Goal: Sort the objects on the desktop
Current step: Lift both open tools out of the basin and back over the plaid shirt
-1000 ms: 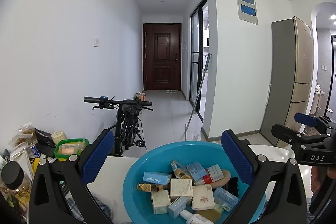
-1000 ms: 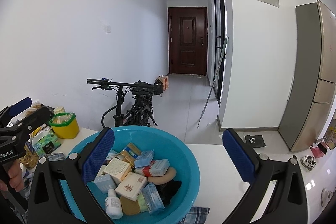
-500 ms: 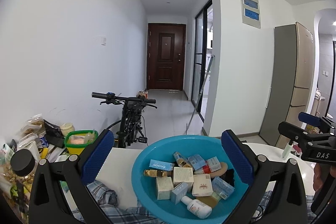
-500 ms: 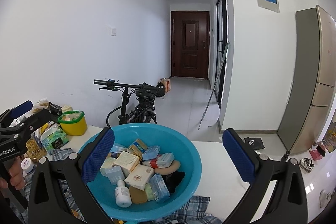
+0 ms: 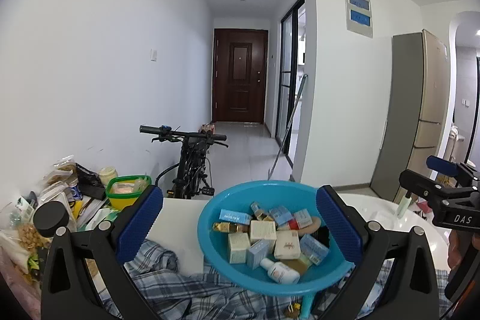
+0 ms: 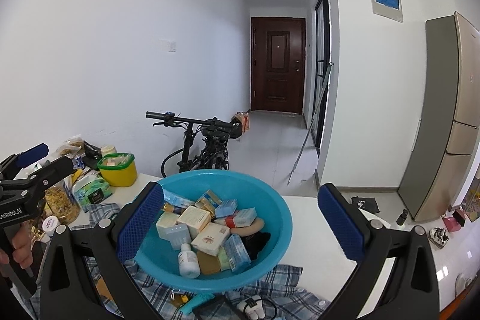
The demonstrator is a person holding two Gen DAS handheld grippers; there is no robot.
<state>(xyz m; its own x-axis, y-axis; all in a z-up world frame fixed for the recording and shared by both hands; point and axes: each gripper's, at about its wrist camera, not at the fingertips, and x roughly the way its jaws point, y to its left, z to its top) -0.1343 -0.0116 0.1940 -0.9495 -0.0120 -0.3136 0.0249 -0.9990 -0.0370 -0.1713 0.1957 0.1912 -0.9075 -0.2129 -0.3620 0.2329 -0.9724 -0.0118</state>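
Basin: blue basin (image 5: 210, 233) sits on the white counter (image 6: 312, 233), its near edge resting on a plaid cloth (image 5: 168, 284); heaped with small boxes (image 6: 193, 218), a white bottle (image 6: 187, 260) and a tan soap-like bar (image 6: 208, 263).
Bottle axis: white bottle lies on its side at the basin's near edge, its long axis running roughly near-to-far in the right wrist view.
Left tongs: left tongs (image 5: 240, 225) are spread wide, empty, above the basin, which fills the gap between the blue pads.
Right tongs: right tongs (image 6: 240, 225) are likewise wide and empty; the basin sits left of their centre line, partly behind the left pad.
Key relation: basin lies ahead of and below both tongs; the left pair looks better centred over it, so I judge that hand the nearer for a first pick.
Left clutter: yellow tub with green rim (image 6: 118, 170), a tissue pack (image 6: 91, 191), jars and snack bags crowd the counter's left end.
Near items: a small white-and-black gadget (image 6: 252, 306) lies on the cloth just near of the basin.
Far background: bicycle (image 5: 192, 161) beyond the counter, a dark door (image 5: 240, 77) down the hall.
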